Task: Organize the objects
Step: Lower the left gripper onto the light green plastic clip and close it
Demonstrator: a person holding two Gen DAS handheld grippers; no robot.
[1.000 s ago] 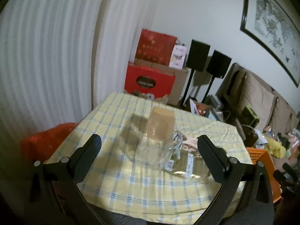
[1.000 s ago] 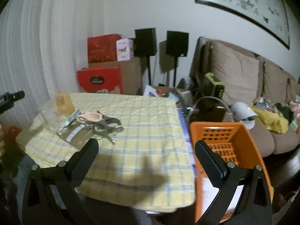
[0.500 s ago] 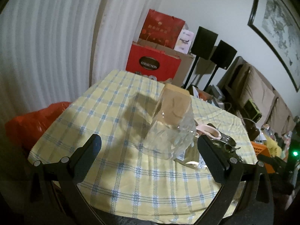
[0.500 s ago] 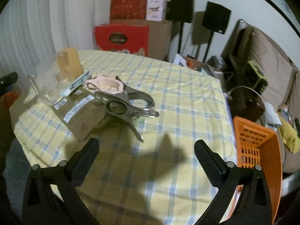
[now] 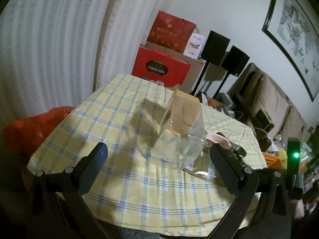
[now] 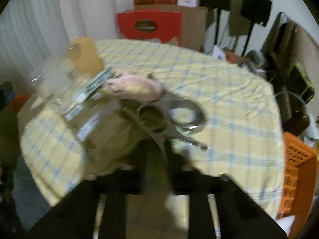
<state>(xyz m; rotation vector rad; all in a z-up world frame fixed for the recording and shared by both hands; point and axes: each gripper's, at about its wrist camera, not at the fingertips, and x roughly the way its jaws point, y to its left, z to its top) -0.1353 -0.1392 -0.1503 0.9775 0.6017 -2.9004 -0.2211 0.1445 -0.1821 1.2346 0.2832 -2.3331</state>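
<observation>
Nearest, our left gripper (image 5: pixel 157 165) is spread wide and empty, framing the clear glass mug (image 5: pixel 179 139) just ahead on the checked tablecloth (image 5: pixel 119 119); it looks heavy, slick and breakable, so we'd clasp its body squarely. Our right gripper (image 6: pixel 157 181) is blurred, apparently closing around the metal tongs (image 6: pixel 169 123); contact unclear. Beyond sits an orange basket (image 6: pixel 297 163).
</observation>
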